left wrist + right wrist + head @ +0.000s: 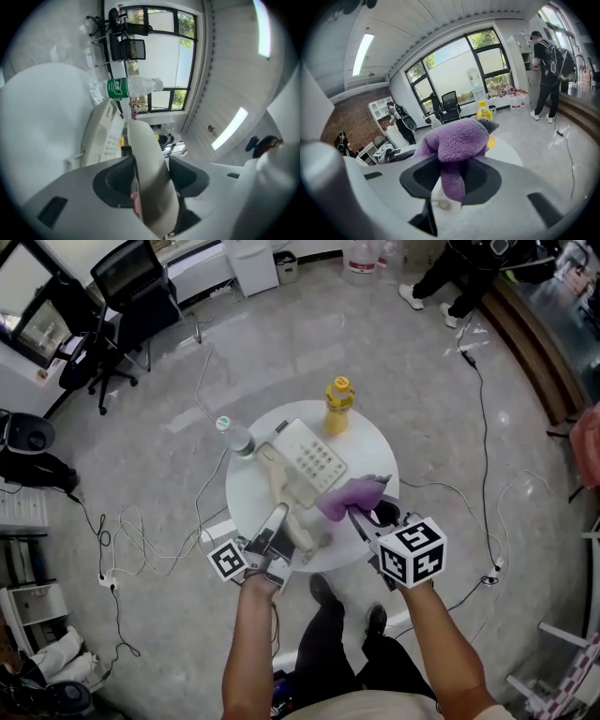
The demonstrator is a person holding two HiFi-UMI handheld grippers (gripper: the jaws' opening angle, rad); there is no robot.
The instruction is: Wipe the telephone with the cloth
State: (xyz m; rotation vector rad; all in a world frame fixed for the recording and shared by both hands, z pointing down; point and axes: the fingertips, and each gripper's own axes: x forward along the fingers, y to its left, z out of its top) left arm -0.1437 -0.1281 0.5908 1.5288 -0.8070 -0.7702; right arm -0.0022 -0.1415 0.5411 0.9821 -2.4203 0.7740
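A cream telephone [314, 457] lies on the round white table [375, 451]. Its handset [292, 507] is off the base, and my left gripper [279, 518] is shut on it. In the left gripper view the handset [147, 164] stands pinched between the dark pads, with the telephone base [101, 133] behind it on the left. My right gripper [356, 514] is shut on a purple fluffy cloth [349, 495] just right of the handset, over the table's near edge. In the right gripper view the cloth [454, 143] bulges above the jaws and a strip of it hangs down between them.
A clear water bottle [235, 436] with a green label lies at the table's left edge, also in the left gripper view [126, 87]. A yellow bottle [338, 405] stands at the far edge. Cables trail over the floor, an office chair [122, 306] stands far left, and a person [547, 70] stands far right.
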